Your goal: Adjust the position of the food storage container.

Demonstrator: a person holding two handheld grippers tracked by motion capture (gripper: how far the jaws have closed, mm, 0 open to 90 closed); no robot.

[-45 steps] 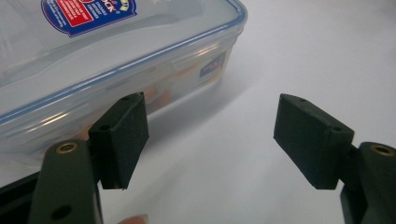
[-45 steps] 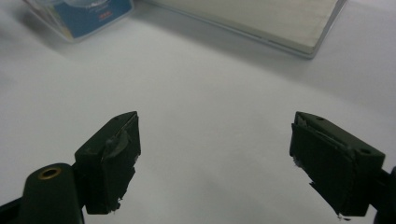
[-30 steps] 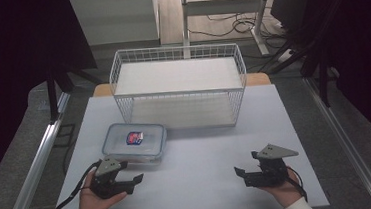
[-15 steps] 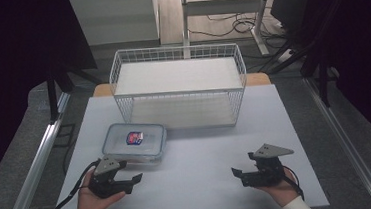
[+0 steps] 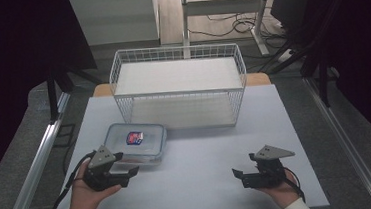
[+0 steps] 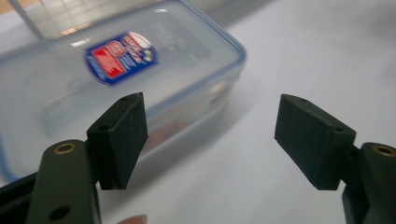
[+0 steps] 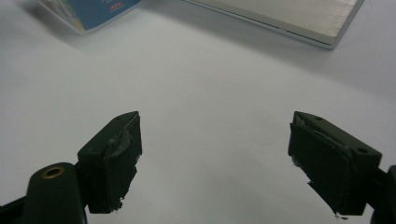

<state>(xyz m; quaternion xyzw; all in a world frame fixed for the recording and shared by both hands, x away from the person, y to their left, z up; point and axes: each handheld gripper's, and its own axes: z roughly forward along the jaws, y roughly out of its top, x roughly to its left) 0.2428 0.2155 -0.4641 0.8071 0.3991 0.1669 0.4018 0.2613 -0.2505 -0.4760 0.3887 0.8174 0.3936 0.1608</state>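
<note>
So: wire basket (image 5: 179, 87) sits at the counter's (image 5: 205, 183) far edge, lidded plastic container (image 5: 135, 142) front-left of it, likely staged for loading. Left gripper (image 5: 109, 168) is just beside the container, fingers (image 6: 120, 137) spread empty for a likely grab; right gripper (image 5: 259, 171) waits well apart, fingers likewise open.

Container (image 5: 135, 143) blocks near left, wire basket (image 5: 179, 87) spans the far side; table (image 5: 203, 158) between is free

Container (image 5: 136, 143) before basket (image 5: 179, 87)
</note>
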